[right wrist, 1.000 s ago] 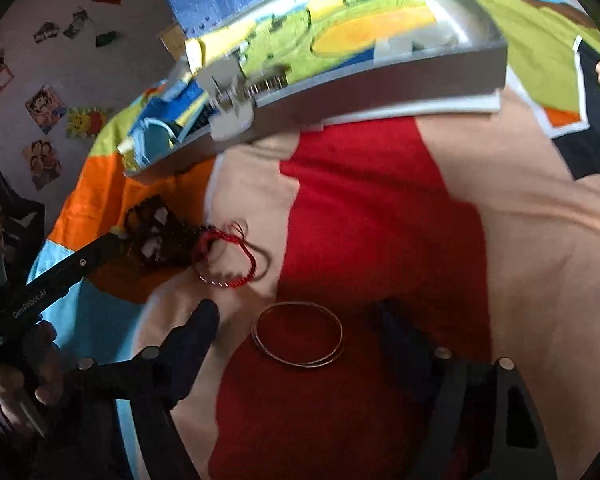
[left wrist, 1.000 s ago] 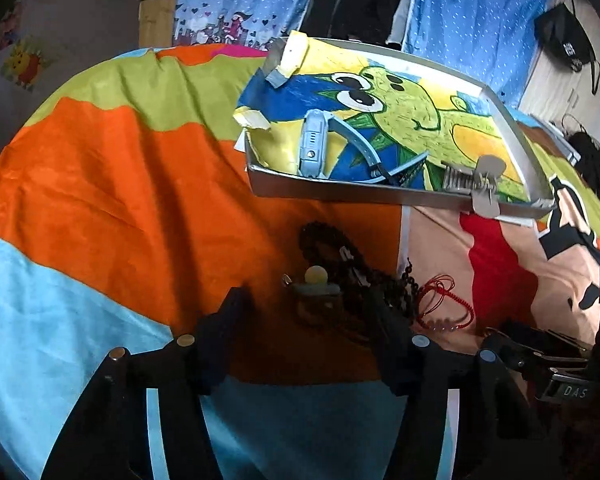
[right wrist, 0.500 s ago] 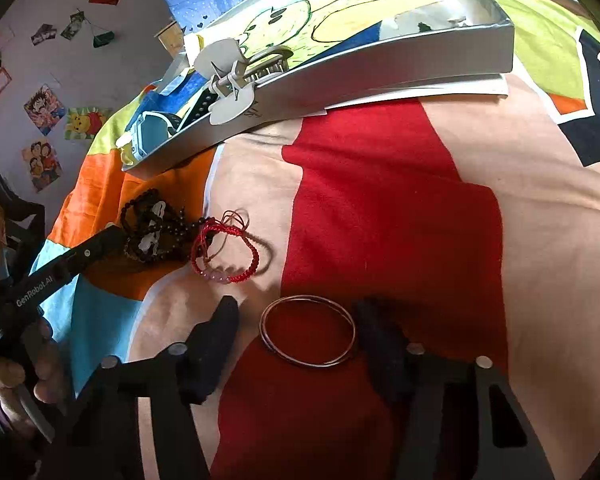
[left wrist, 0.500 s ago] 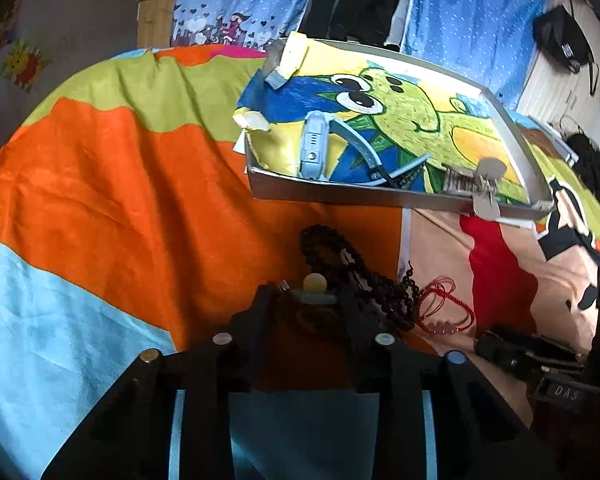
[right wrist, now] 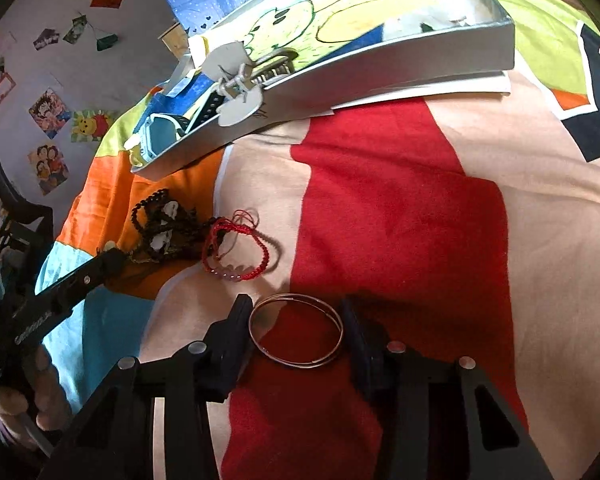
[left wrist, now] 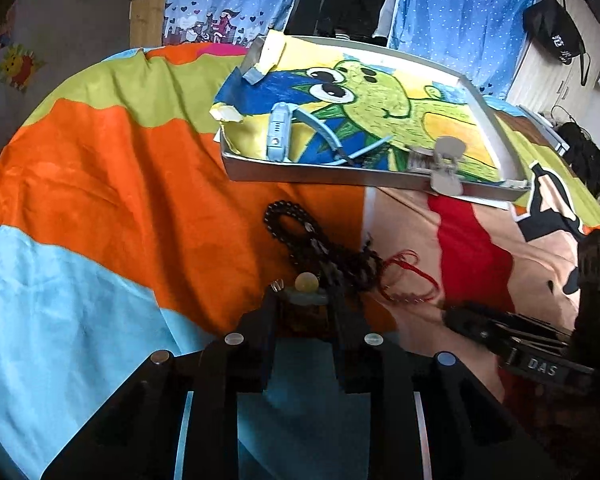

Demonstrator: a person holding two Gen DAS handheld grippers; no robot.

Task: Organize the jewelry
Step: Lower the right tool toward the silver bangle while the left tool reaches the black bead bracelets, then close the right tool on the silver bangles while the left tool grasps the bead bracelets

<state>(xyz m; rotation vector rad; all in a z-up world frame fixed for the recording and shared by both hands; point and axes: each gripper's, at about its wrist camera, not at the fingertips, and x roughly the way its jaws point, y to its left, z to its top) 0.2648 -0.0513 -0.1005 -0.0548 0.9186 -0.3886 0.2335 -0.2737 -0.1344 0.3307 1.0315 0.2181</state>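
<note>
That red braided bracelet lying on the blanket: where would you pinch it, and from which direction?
Pinch the red bracelet on its open right-hand arc, coming down from above. It lies flat, so a side approach would probably slide over it. Its left end touches the dark bead strand, so gripping there risks dragging both.

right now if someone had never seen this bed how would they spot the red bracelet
Start at the silver tray on the colourful bedspread and look at the cloth just below its front edge. The red bracelet lies there beside a dark bead necklace, above the thin metal bangle. It alone is woven red cord with loose thread ends.
</note>
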